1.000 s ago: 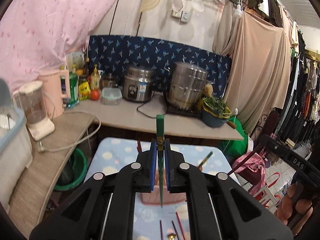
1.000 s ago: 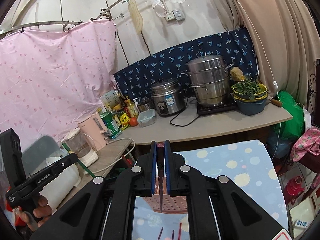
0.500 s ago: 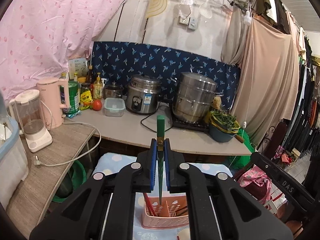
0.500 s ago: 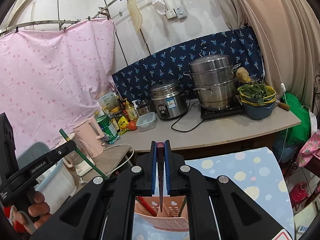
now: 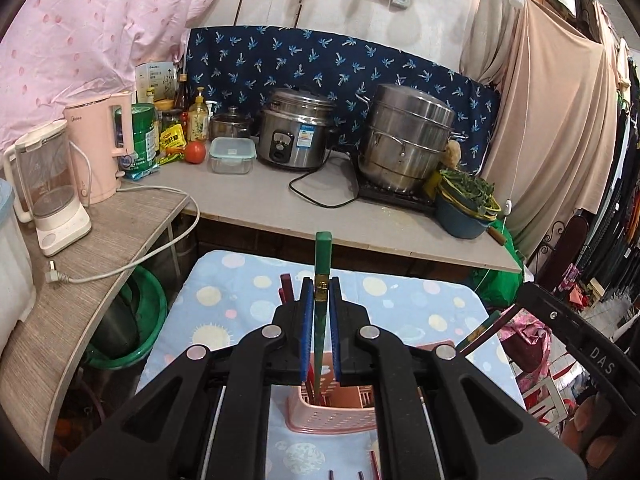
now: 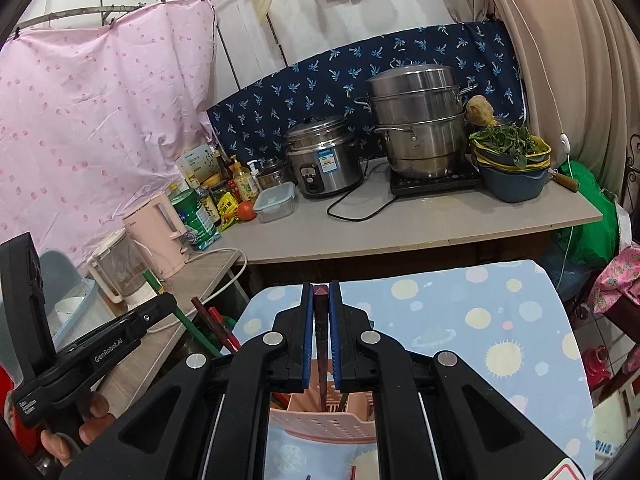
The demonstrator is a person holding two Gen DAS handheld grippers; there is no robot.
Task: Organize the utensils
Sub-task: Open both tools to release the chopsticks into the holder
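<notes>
- The left gripper (image 5: 321, 316) has its blue pads closed on a green chopstick (image 5: 322, 256), held near upright; the square green end stands above the jaws and the thin tip reaches down into the pink basket (image 5: 320, 416).
- That basket stands on the dotted blue tablecloth (image 5: 224, 300), toward its near edge. Dark red chopsticks (image 5: 285, 286) already lean in the basket's left side, just beside the left gripper's pad.
- The step in hand appears to be dropping both sticks into the basket. Done well, each tip should be clear of the slotted wall and inside the rim before the jaws part, and the stick kept near vertical so it slides down rather than tipping out.
- The two grippers work close together over the same basket, so opening one at a time would likely avoid a knock.
- The right gripper (image 6: 321, 320) is likewise shut on a dark reddish-brown chopstick (image 6: 320, 312); its square end sits level with the pad tips and its point dips just inside the basket's rim, right of the left gripper's green stick.
- A few loose sticks (image 5: 374, 466) lie on the cloth in front of the basket, at the near edge; how many cannot be told.
- Behind, on the worktop (image 5: 256, 196), a kettle, rice cooker and steamer stand well apart from the work.
</notes>
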